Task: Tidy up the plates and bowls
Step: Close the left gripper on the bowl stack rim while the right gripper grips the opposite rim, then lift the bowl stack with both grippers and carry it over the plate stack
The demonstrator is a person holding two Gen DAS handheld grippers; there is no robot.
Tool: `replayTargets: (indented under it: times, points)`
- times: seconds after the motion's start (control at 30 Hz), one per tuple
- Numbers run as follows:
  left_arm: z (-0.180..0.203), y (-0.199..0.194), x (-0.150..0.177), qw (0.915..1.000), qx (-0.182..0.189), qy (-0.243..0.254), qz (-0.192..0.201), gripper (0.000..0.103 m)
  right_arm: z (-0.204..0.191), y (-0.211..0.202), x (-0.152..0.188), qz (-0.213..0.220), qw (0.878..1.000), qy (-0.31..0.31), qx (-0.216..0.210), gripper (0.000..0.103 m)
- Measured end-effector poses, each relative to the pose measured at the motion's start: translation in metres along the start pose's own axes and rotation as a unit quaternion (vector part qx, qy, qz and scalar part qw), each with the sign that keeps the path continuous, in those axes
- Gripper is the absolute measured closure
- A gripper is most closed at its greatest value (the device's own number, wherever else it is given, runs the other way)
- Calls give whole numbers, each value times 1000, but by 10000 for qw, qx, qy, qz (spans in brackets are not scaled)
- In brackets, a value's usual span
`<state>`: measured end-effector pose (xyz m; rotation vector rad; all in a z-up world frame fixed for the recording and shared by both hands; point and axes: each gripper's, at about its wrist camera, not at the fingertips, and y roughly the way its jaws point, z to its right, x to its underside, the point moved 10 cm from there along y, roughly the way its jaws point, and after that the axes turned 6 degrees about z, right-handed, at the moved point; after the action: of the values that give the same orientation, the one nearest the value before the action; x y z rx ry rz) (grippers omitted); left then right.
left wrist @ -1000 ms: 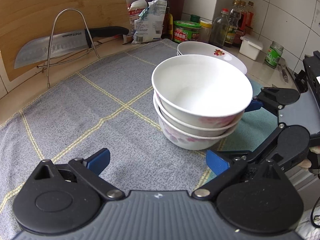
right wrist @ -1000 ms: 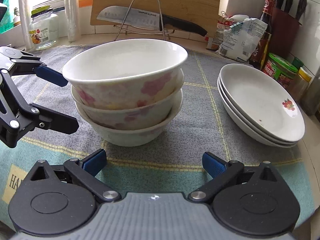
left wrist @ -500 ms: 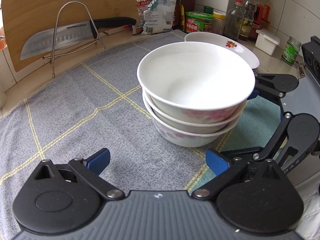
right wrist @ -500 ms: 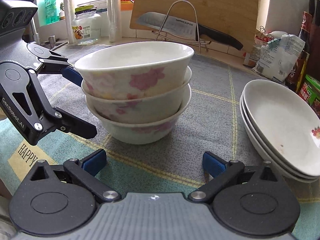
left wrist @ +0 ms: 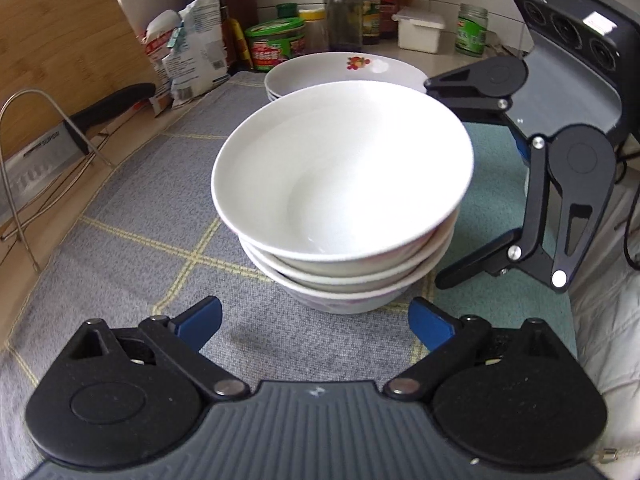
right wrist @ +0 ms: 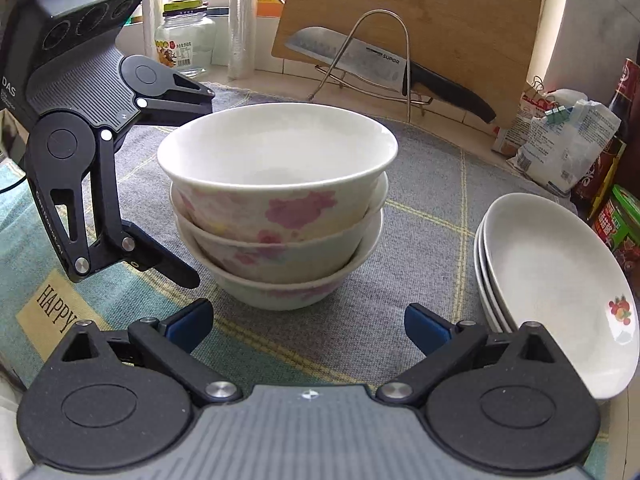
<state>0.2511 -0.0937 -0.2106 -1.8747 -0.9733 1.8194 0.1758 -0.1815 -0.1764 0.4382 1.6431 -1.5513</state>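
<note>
While the left gripper [left wrist: 316, 322] is closing on nothing, the right gripper [right wrist: 308, 326] is held wide, empty; bowls [right wrist: 276, 204] stacked centre, plates [right wrist: 560, 280] right.

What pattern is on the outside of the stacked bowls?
Pink flowers on white, on the stacked bowls; the right wrist view shows it best.

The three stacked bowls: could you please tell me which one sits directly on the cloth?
The bottom bowl rests on the grey cloth. The middle bowl nests inside it, and the top bowl sits highest, its inside open to view.
</note>
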Motion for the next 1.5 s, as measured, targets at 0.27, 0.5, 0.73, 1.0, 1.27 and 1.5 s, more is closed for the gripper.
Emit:
replayTargets:
  times: [0.27,0.5,0.73,1.0,1.27,1.5]
  points:
    - [8,7,-4,9952,511,834,55,19,-9,2,-13,-46,9995,-299,-25,13]
    - [8,10,-8,9928,595,1041,71,19,-11,5,-16,-56,9981,-539,-286,14]
    - [11,10,-9,9898,725,1227,27,22,-13,5,-18,-100,9958,-721,-548,18]
    - [12,10,-9,9876,779,1364,2,23,-12,6,-19,-182,9957,-708,-574,18]
    - [12,12,-10,9872,758,1405,-54,23,-14,7,-21,-237,9960,-682,-525,18]
    - [14,9,-12,9879,692,1384,-87,23,-14,4,-22,-231,9958,-683,-568,18]
